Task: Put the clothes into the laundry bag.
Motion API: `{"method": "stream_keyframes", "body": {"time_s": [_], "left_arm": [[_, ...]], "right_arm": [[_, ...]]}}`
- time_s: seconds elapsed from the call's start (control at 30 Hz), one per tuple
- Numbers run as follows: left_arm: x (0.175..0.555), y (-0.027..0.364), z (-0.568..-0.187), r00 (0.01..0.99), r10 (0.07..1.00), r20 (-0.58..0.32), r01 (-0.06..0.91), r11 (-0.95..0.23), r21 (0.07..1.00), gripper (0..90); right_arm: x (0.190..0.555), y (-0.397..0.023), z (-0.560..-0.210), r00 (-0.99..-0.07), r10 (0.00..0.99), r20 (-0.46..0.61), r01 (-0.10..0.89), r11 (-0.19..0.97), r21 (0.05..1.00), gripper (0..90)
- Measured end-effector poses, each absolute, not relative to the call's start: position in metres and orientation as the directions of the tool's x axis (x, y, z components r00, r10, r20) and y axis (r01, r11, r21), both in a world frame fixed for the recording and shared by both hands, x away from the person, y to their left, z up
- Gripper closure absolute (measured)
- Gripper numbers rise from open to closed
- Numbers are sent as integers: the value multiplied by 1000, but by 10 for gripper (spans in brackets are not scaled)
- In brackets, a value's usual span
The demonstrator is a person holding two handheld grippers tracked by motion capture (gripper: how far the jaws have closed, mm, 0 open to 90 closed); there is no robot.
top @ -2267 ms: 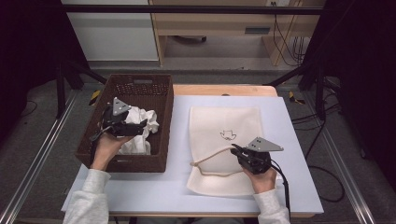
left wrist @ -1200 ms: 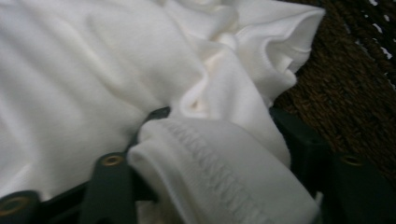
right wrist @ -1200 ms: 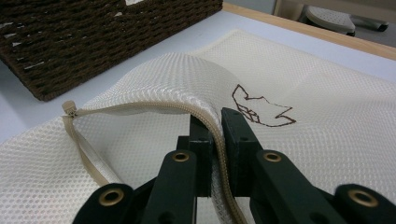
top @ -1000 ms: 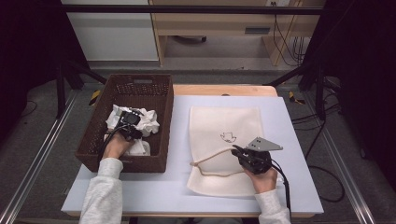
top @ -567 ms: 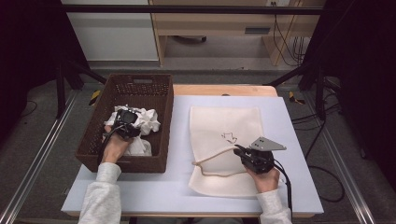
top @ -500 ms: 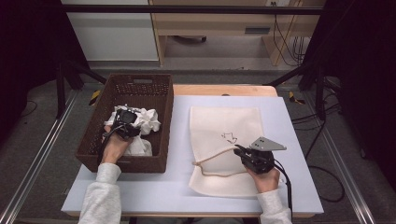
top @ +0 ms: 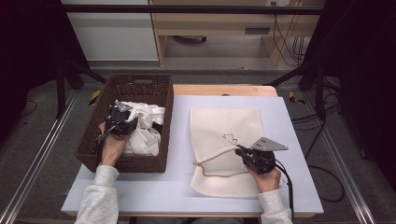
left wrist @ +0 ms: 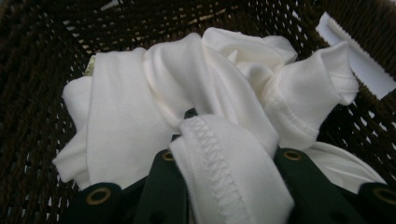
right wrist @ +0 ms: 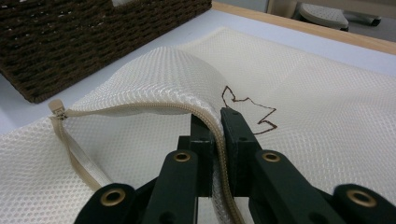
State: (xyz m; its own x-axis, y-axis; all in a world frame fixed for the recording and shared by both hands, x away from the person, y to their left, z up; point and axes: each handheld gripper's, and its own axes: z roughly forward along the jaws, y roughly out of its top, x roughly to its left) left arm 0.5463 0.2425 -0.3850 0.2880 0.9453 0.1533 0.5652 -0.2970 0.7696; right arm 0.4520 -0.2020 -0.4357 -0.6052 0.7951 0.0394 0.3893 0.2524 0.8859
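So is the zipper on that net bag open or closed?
Open. The right gripper pinches the mesh bag's upper zipper edge and lifts it clear of the lower layer, leaving a gap.

A brown wicker basket, rough and matt, is seen; soft white knit cloth with stitched hems; a cream mesh bag, finely netted.
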Motion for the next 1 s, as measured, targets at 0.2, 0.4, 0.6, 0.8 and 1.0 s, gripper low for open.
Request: {"method": "stream_keyframes", "body": {"time_s": [0.2, 0.4, 0.6, 0.8, 1.0], "left_arm": [[534, 252, -369, 246, 964, 106, 460, -212, 862, 732], [519, 259, -343, 235, 967, 97, 358, -179, 916, 732], [504, 265, -317, 256, 964, 67, 284, -141, 948, 732], [485, 264, -299, 294, 953, 66, 232, -139, 963, 731], [472, 258, -288, 321, 945, 70, 185, -134, 974, 731]], "right_arm": [[452, -203, -434, -607, 794, 41, 388, 251, 887, 847], [452, -203, -433, -608, 793, 41, 383, 247, 890, 853], [452, -203, -430, -612, 790, 35, 373, 250, 894, 855], [453, -202, -430, -612, 790, 36, 375, 250, 893, 855], [453, -201, -428, -613, 789, 38, 370, 244, 896, 856]]}}
